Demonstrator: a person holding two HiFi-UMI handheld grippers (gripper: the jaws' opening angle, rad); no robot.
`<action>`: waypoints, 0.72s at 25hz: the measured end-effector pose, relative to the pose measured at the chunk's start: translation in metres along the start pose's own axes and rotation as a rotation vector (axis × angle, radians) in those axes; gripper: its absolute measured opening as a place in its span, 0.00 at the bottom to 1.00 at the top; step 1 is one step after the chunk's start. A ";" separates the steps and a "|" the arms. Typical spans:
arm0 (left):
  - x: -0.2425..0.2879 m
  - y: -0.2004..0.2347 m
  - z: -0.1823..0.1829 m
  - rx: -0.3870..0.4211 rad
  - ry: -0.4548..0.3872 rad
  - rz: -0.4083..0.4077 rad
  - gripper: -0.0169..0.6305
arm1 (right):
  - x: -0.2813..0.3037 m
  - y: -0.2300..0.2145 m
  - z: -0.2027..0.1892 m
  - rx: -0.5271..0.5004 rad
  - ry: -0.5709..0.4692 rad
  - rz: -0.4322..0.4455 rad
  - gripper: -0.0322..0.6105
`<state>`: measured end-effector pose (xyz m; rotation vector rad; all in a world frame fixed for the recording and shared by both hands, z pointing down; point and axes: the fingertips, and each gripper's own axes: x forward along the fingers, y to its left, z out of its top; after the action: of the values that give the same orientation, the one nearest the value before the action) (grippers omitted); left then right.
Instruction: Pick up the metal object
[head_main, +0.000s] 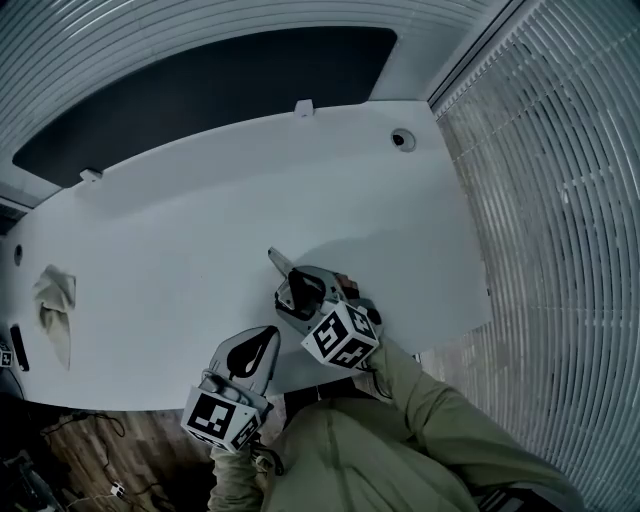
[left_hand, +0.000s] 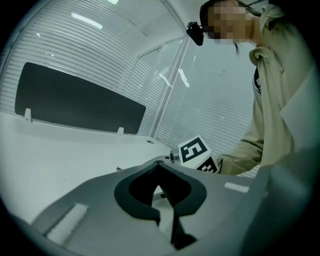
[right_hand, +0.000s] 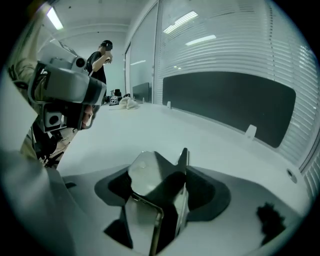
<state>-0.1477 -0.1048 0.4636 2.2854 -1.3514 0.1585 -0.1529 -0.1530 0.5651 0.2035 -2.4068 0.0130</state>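
Observation:
The metal object (right_hand: 144, 172) is a shiny folded strip lying between the jaws of my right gripper (right_hand: 164, 165). Those jaws stand wide apart and their pads do not press on it. In the head view the strip's tip (head_main: 277, 261) pokes out past my right gripper (head_main: 298, 288) toward the upper left, low over the white table (head_main: 200, 230). My left gripper (head_main: 262, 340) sits just left of it near the table's front edge, its jaws together with nothing in them. In the left gripper view, my left gripper (left_hand: 159, 166) points across the table toward the right gripper's marker cube (left_hand: 196, 151).
A crumpled cloth (head_main: 55, 300) lies at the table's left end, next to a small black item (head_main: 18, 346). A round cable hole (head_main: 402, 139) is at the far right corner. A dark panel (head_main: 200, 90) runs behind the table, blinds (head_main: 560, 200) on the right. A person (right_hand: 100, 59) stands far off.

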 end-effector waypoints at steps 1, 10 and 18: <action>0.000 0.001 -0.001 -0.001 0.000 -0.001 0.04 | 0.000 0.000 0.000 -0.003 -0.001 -0.001 0.53; 0.004 0.000 0.003 0.001 -0.010 -0.013 0.04 | -0.015 -0.012 0.006 0.040 -0.011 -0.072 0.26; 0.001 -0.005 0.008 0.017 -0.016 -0.017 0.04 | -0.024 -0.016 0.007 0.096 -0.012 -0.064 0.24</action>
<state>-0.1437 -0.1071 0.4546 2.3163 -1.3425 0.1466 -0.1371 -0.1662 0.5428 0.3261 -2.4129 0.0987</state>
